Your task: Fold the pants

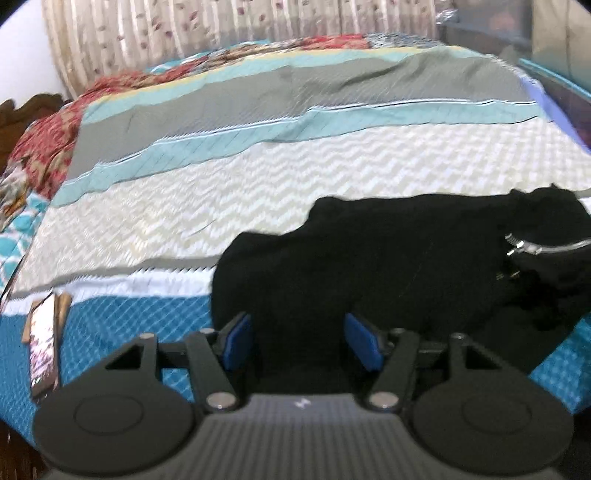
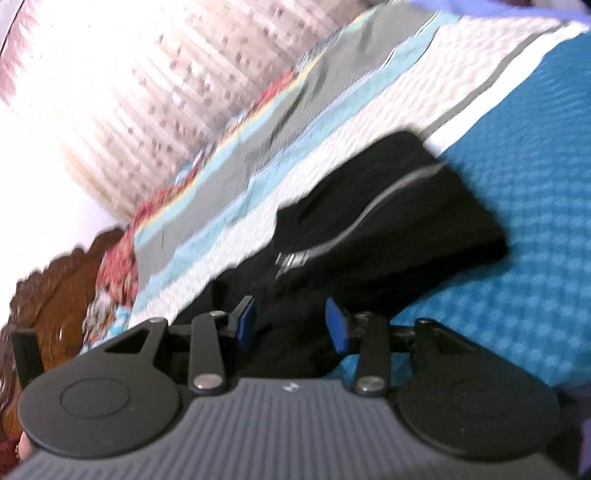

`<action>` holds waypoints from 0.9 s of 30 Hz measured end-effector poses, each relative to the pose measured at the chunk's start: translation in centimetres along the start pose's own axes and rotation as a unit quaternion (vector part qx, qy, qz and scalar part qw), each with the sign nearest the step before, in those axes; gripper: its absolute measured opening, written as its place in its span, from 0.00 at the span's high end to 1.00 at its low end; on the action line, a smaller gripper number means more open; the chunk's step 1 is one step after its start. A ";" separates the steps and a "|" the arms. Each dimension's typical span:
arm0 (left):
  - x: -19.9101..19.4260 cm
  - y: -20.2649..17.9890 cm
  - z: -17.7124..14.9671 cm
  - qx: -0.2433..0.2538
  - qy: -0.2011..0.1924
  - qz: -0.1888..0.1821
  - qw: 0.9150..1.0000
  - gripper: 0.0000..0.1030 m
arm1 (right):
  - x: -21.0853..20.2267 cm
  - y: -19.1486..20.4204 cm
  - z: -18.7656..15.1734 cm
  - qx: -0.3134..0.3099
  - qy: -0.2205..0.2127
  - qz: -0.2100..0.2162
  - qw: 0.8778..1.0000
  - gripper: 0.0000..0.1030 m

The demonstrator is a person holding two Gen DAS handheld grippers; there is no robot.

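The black pants (image 1: 388, 258) lie bunched on the bed quilt (image 1: 221, 192), with a grey side stripe and a metal fastener at the right. My left gripper (image 1: 299, 341) is open, its blue pads (image 1: 238, 341) apart just over the near edge of the pants. In the tilted right wrist view the pants (image 2: 388, 206) lie folded over with the grey stripe showing. My right gripper (image 2: 291, 325) is open, blue pads (image 2: 336, 325) spread above black cloth, holding nothing.
A striped quilt in teal, white, grey and red floral (image 1: 48, 147) covers the bed. A phone-like flat object (image 1: 44, 350) lies at the near left edge. Curtains (image 1: 221, 26) hang behind. A carved wooden headboard (image 2: 55, 288) shows at the left.
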State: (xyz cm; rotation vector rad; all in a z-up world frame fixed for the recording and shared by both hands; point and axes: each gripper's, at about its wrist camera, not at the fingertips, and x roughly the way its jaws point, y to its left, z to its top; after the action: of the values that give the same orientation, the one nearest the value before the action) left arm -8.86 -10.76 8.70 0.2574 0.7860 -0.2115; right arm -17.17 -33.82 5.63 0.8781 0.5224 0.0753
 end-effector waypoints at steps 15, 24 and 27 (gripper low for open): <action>6.9 -3.3 1.7 0.030 0.049 0.021 0.998 0.38 | -3.7 -7.0 2.8 0.106 -0.065 -0.050 0.991 0.51; 7.9 -3.7 2.1 0.043 0.046 0.035 0.997 0.35 | -2.2 -6.9 3.2 0.114 -0.046 -0.049 0.991 0.37; 8.0 -3.7 2.2 0.042 0.047 0.038 0.997 0.31 | -1.4 -7.3 3.6 0.119 -0.039 -0.050 0.991 0.36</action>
State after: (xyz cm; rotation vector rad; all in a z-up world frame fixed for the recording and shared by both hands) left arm -2.96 -15.63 3.89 0.3789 0.8606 -0.1623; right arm -17.79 -41.50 2.63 1.0811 0.5083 -0.1145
